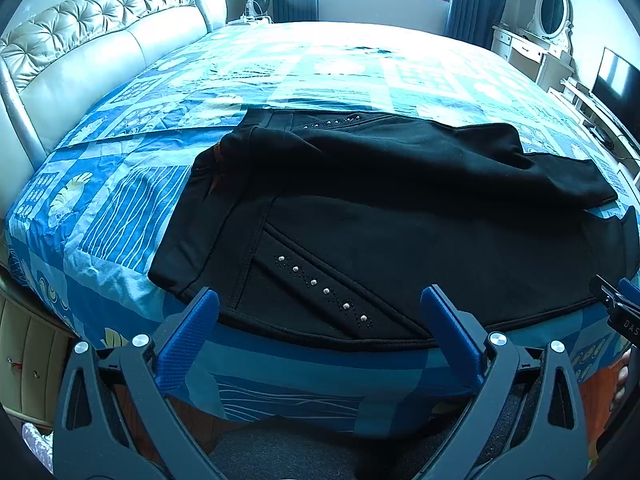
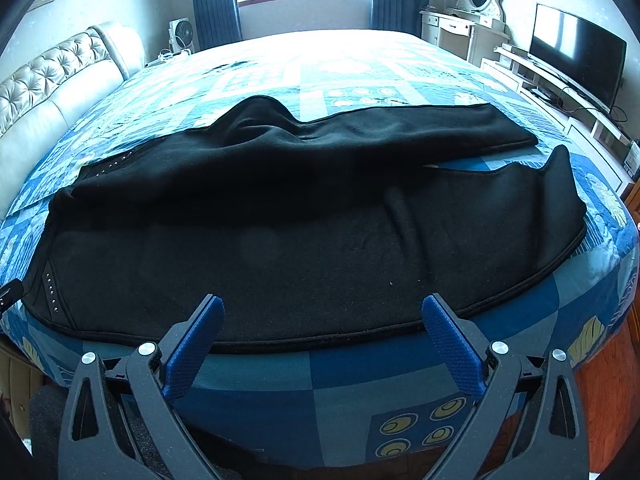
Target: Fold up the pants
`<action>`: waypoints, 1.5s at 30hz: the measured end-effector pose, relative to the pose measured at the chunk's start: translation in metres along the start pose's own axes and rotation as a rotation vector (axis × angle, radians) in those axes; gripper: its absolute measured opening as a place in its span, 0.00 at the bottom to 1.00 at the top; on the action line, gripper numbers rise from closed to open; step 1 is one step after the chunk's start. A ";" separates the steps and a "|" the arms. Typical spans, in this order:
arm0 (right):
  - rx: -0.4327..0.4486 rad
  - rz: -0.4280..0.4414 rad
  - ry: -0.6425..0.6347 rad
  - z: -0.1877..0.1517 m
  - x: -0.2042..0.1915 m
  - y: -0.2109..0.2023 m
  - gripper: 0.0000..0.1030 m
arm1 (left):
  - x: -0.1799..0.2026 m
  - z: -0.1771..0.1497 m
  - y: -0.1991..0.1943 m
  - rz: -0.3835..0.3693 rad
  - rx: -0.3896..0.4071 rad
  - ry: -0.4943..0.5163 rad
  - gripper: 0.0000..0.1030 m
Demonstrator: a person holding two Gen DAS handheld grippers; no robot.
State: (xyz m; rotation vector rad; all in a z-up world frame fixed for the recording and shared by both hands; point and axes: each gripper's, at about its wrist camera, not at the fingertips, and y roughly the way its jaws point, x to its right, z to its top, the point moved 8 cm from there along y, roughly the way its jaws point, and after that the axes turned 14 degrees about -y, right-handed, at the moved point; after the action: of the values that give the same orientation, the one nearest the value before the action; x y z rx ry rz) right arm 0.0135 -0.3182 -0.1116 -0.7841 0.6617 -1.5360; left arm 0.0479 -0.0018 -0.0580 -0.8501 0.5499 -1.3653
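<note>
Black pants [image 1: 400, 216] lie spread on a bed with a blue patterned cover [image 1: 120, 208], waist to the left, legs running right. Studs line the near pocket [image 1: 324, 290]. My left gripper [image 1: 320, 308] is open, hovering just before the near waist edge, nothing between its blue fingers [image 1: 192, 336]. In the right wrist view the pants [image 2: 304, 232] fill the bed's near side, the two legs splitting at the right. My right gripper [image 2: 322, 316] is open over the near leg's hem edge, holding nothing. The right gripper's tip [image 1: 618, 300] shows at the left view's right border.
A tufted headboard [image 1: 92, 40] stands at the left. A dresser with oval mirror [image 2: 476, 12] and a TV [image 2: 576, 52] on a low stand line the right wall. A fan [image 1: 258, 0] sits by the window. Wooden floor [image 2: 608, 400] lies at the bed's right.
</note>
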 end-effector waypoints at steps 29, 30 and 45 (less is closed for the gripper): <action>-0.005 0.000 -0.005 -0.003 -0.003 0.003 0.96 | 0.000 -0.002 0.002 0.001 0.000 -0.002 0.98; -0.005 0.000 -0.004 -0.002 -0.002 0.002 0.96 | 0.000 -0.002 0.002 0.001 -0.001 -0.003 0.98; -0.007 0.001 -0.004 -0.003 -0.003 0.003 0.96 | 0.001 -0.003 0.002 0.000 -0.005 -0.002 0.98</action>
State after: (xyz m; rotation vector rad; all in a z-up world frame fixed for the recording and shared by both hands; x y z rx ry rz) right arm 0.0134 -0.3157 -0.1165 -0.7918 0.6644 -1.5313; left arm 0.0470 -0.0035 -0.0610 -0.8550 0.5521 -1.3634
